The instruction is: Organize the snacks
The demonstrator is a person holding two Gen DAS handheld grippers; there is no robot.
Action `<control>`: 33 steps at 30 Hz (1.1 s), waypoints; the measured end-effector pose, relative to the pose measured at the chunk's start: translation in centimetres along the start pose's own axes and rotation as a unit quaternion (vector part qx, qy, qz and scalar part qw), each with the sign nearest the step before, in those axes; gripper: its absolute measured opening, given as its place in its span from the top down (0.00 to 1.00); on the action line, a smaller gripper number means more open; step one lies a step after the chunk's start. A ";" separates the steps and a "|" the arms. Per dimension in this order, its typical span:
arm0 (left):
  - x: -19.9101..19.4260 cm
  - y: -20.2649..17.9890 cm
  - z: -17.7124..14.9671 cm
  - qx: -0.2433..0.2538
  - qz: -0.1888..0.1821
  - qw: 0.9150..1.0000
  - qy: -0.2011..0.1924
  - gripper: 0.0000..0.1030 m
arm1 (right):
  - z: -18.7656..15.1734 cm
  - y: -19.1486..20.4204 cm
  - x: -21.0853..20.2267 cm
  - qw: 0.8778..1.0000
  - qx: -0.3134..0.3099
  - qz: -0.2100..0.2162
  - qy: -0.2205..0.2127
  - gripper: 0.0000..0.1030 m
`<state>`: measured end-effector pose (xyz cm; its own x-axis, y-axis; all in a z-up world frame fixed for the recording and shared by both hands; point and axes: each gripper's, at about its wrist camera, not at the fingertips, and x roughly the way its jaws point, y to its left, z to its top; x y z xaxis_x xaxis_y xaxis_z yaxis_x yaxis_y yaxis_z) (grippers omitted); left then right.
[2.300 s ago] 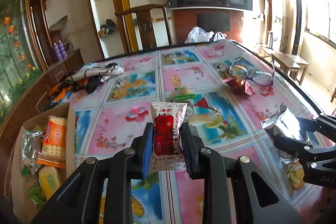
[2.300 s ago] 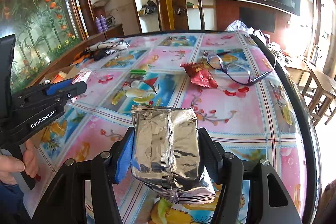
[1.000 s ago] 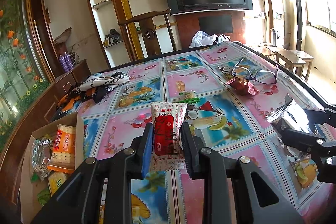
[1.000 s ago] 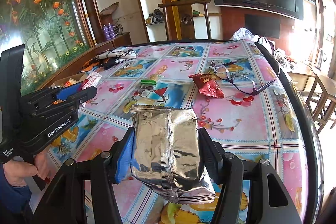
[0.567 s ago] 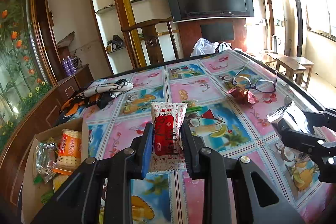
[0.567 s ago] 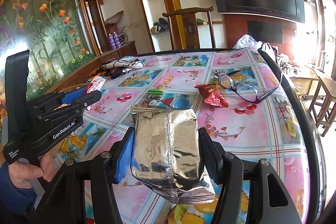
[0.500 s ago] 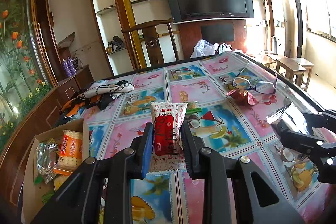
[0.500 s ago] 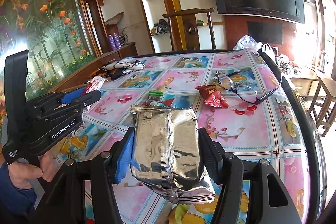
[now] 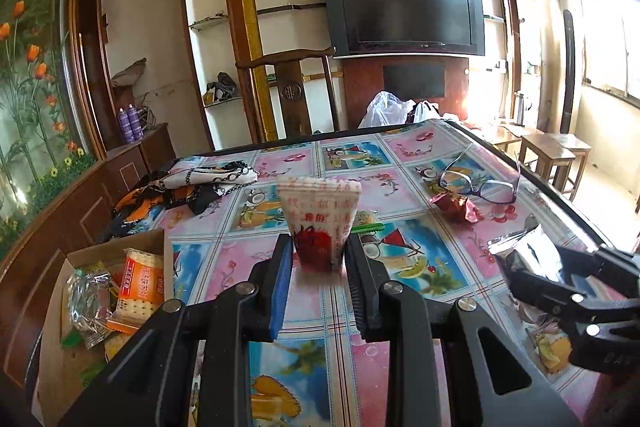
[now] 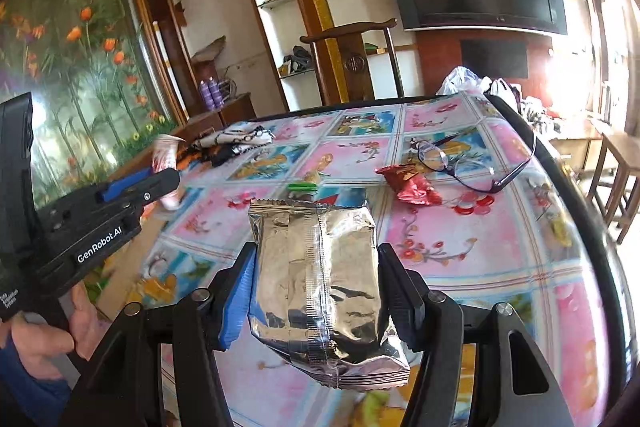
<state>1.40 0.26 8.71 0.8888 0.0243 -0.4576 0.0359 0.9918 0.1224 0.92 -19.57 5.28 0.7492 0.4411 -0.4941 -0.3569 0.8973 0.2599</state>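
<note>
Two packets are in my grip. My left tongs [image 9: 318, 259], at centre frame of the left wrist view, are pinched nearly closed on a white-and-red snack sachet [image 9: 319, 215], blurred, standing upright above the worktop [image 9: 404, 187]. My right tongs [image 10: 314, 287] clamp at a middling width on a silver foil snack bag [image 10: 316, 279], held upright at centre frame. At lower left, a cardboard box [image 9: 158, 239] holds an orange cracker pack [image 9: 142, 283]. At upper right, a red wrapper [image 10: 412, 187] lies just beside eyeglasses [image 10: 472, 159].
</note>
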 end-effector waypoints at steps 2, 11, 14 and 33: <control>-0.3 0.2 0.1 -0.002 -0.002 1.000 -0.002 0.75 | 0.0 0.3 0.0 1.000 0.006 -0.001 -0.004 0.39; -0.8 4.1 0.4 -0.056 -0.044 0.997 0.016 0.75 | -0.3 3.2 1.2 1.000 0.021 0.015 -0.009 0.38; 1.0 6.1 0.2 -0.086 -0.083 0.991 0.062 0.75 | -0.4 3.2 1.2 0.999 0.032 0.016 -0.011 0.38; 8.2 4.3 -2.0 -0.079 -0.117 0.973 0.182 0.24 | 0.2 1.0 0.4 0.997 0.071 0.005 -0.025 0.39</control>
<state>7.89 4.94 3.72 0.6436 -0.1898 -0.7415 0.1219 0.9818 -0.1455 0.99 -18.46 5.54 0.7745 0.4451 -0.4495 -0.2847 0.8798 0.3807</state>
